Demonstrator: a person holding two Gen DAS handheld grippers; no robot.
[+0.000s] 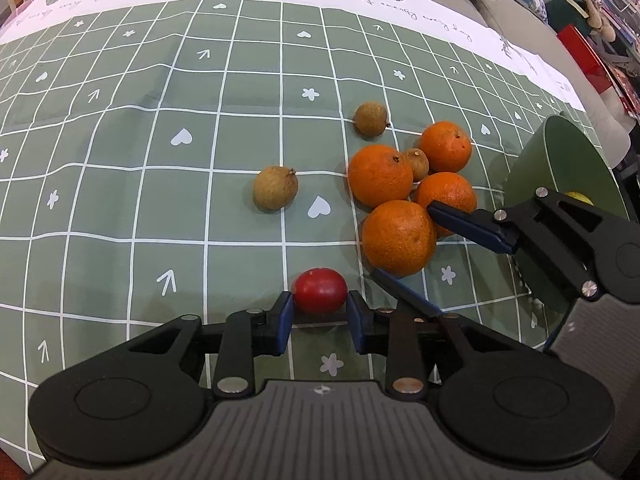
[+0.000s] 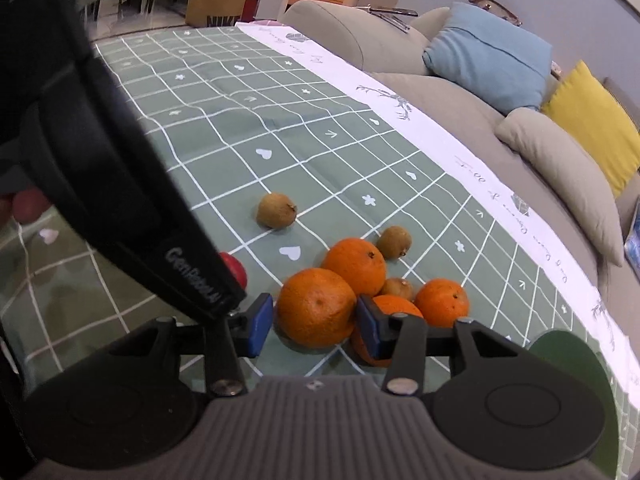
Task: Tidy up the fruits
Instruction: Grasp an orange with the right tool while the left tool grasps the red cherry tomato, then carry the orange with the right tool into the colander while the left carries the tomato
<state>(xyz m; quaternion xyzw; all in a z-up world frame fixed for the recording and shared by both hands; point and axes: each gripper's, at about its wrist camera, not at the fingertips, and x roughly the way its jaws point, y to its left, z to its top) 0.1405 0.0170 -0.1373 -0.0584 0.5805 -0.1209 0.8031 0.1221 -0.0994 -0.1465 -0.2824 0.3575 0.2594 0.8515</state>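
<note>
Four oranges, three brown fruits, one red fruit, perhaps one bowl.

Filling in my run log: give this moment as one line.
left tool: closed on red fruit | right tool: astride near orange, not gripping | bowl: at right | cloth: fruit loose

Left claw is down on the green checked tablecloth, its blue pads hugging a small red fruit. Right claw straddles the nearest orange in the pile, green bowl behind it.
</note>
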